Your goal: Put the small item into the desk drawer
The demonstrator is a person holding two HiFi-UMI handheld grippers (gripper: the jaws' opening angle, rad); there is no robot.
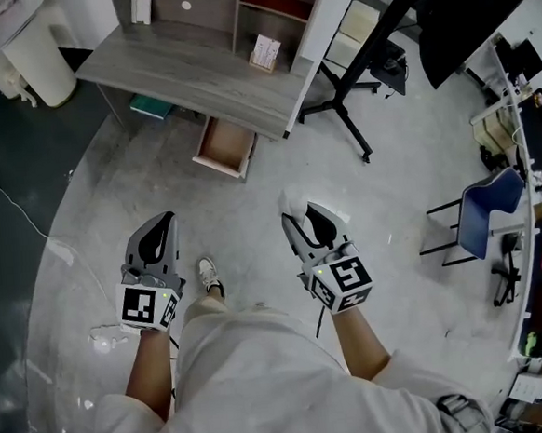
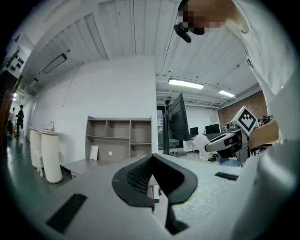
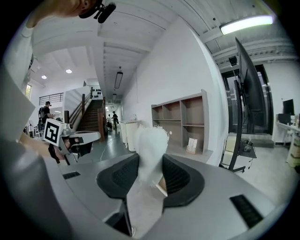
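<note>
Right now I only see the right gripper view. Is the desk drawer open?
Observer: Yes, head view shows the desk drawer pulled out under the desk.
Operator: Anything in it?
Observer: What shows of its inside looks bare.
Operator: Right gripper is clamped on the small white item. Left gripper?
Observer: Its jaws are together, nothing between them.

white bin [image 1: 39,54] — blue chair [image 1: 491,205], well apart

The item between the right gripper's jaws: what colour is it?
White item, clearest in the right gripper view.
</note>
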